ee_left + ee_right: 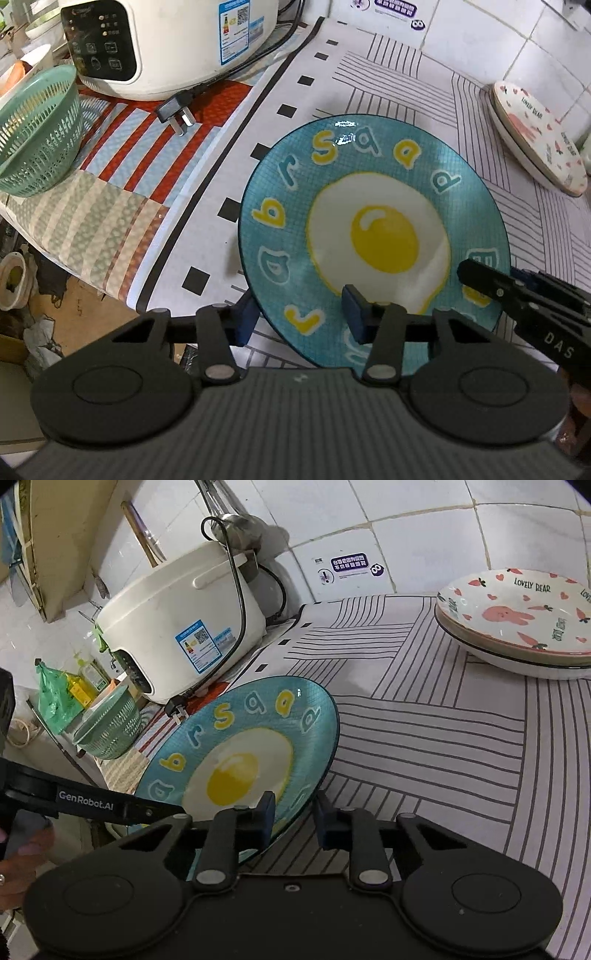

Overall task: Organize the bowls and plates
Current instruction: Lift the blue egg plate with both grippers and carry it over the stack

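Observation:
A blue plate (373, 236) with a fried-egg picture and yellow letters is tilted up off the striped mat. My left gripper (301, 319) straddles its near rim, one pad under it and one on top, with a wide gap between the pads. My right gripper (295, 819) straddles the plate's (243, 753) right rim, pads on both faces; it also shows in the left wrist view (480, 280). A stack of white "Lovely Bear" plates (517, 620) sits at the far right by the tiled wall, also in the left wrist view (539, 140).
A white rice cooker (170, 40) stands at the back left with its unplugged plug (177, 110) on the mat. A green basket (37, 133) sits at the counter's left edge. The striped mat (443, 738) spreads between the blue plate and the stack.

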Demonstrator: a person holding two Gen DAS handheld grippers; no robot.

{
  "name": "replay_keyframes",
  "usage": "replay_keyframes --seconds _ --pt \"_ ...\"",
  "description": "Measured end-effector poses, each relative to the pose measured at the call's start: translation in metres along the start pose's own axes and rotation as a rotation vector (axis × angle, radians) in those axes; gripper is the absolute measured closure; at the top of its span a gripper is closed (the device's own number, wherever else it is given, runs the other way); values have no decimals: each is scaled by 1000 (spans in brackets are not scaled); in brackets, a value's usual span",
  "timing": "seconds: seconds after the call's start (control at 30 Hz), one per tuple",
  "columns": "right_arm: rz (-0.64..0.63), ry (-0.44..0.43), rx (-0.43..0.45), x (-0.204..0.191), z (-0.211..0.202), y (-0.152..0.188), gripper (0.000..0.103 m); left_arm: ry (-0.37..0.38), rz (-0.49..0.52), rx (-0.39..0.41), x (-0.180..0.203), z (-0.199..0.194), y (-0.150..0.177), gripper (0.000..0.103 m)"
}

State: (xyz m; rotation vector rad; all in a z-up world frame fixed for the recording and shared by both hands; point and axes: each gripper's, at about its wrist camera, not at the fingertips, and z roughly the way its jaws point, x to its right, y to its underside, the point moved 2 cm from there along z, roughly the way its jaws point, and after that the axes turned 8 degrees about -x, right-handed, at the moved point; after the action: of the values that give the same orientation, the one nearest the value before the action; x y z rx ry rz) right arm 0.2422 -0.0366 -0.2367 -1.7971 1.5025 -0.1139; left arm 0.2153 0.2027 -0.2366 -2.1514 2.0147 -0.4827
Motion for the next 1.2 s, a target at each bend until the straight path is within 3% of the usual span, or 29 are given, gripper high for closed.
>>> replay_keyframes --seconds 0.27,0.5,0.6,0.83,1.2 --pt "54 -57 8 12 6 -4 78 31 -22 40 -2 1 3 53" --pt "-48 -26 -3 3 5 -5 78 15 1 68 6 -3 10 53" --pt "-110 -2 -1 1 1 -3 78 -14 44 92 16 -9 12 53" --pt "-39 -48 18 23 -16 6 78 -39 133 120 48 -19 12 54" --pt "-11 -39 112 52 -70 17 76 43 212 142 99 -32 3 54"
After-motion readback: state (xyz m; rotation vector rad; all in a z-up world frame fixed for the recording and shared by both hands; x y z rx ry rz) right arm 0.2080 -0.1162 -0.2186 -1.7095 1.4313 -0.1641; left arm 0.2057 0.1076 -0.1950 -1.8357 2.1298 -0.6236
